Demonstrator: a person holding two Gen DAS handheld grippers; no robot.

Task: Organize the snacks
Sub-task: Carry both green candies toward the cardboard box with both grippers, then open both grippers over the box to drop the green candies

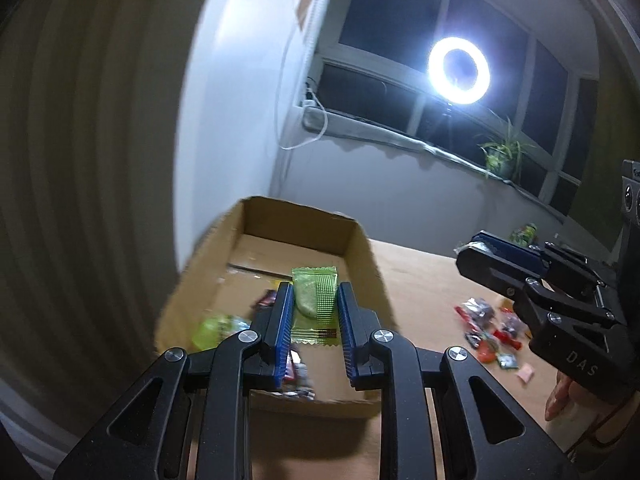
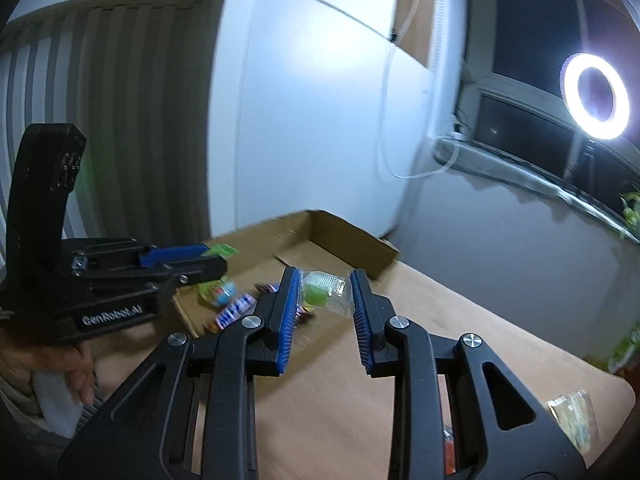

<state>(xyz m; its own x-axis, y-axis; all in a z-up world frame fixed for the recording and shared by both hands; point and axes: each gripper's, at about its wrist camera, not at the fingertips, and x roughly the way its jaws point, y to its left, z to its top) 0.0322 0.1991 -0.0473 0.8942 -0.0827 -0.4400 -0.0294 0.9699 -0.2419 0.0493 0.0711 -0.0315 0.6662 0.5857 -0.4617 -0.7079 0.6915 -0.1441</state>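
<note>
The right gripper (image 1: 476, 246) carries the letters "DAS" in pale print on its black body, and the left gripper (image 2: 216, 258) reads "GenRobot.AI" along its side. On the snack wrappers the printing is too blurred to read.

The left gripper's jaws are clenched on a green packet (image 1: 316, 300), a clear-edged wrapper with a dotted green panel and a dark strip near its lower end; it hangs over the open cardboard box (image 1: 362, 258). The right gripper's jaws grasp a clear packet (image 2: 326, 290) with a round green sweet inside, held at the box's near corner.

In the left wrist view the box sits at 12 o'clock from the jaws, with a yellow-green packet (image 1: 214, 330) on its floor at 9 o'clock of the held one and darker wrappers under the left finger. A loose pile of snacks (image 1: 490, 332) in red, silver and green lies on the counter (image 1: 420, 292) at 3 o'clock, below the right gripper. Another clear packet (image 2: 574, 424) lies near the counter's rounded corner at 4 o'clock in the right wrist view.

The counter is pale tan wood. Behind it stands a grey wall under a dark window (image 1: 400, 20), with a lit ring light (image 1: 459, 71) on a stand at 1 o'clock and a potted plant (image 1: 502, 154) on the sill. A white cable (image 1: 316, 120) hangs off the sill's left end. Striped curtains (image 2: 100, 100) fill the left side.
</note>
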